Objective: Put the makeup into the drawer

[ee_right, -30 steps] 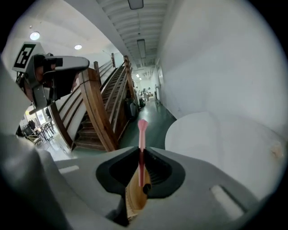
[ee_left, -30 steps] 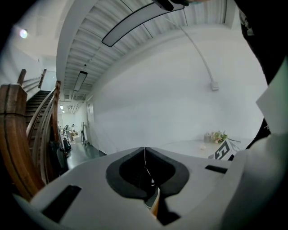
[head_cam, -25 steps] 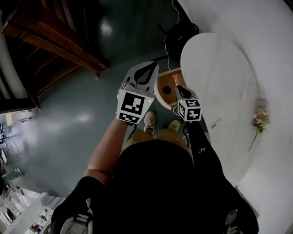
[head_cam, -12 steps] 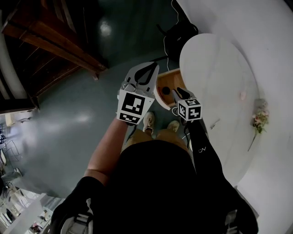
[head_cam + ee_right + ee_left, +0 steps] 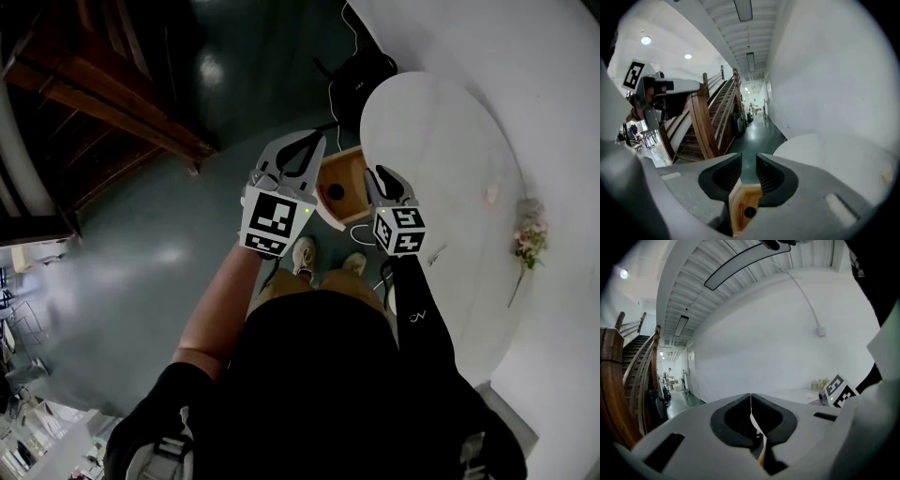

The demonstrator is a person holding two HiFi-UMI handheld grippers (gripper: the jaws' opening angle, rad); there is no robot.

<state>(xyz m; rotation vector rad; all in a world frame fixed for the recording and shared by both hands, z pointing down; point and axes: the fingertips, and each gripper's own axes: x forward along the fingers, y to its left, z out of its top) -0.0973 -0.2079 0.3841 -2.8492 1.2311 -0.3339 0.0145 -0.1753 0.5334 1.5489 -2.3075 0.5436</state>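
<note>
A wooden drawer (image 5: 351, 169) stands pulled out from under the white oval table (image 5: 441, 150), and a dark round thing (image 5: 336, 190) lies in it. My right gripper (image 5: 382, 175) hovers just above the drawer's right side. Its jaws have just been opening and stand open with nothing between them. Through their gap in the right gripper view (image 5: 748, 169) I see the drawer (image 5: 739, 206) and the dark round thing (image 5: 749, 212) below. My left gripper (image 5: 309, 139) is shut by the drawer's left edge, its jaws (image 5: 751, 404) meeting in a thin line.
On the table lie a small pink thing (image 5: 491, 195), a thin pale thing (image 5: 437, 252) and a bunch of flowers (image 5: 529, 247) at the right edge. A black bag (image 5: 361, 75) sits on the floor beyond the table. A wooden staircase (image 5: 103, 84) rises at the left. The person's shoes (image 5: 305, 253) are below the drawer.
The right gripper held a pink stick over the drawer, dipped into the drawer, then rose with open jaws and no stick. The left gripper stayed put.
</note>
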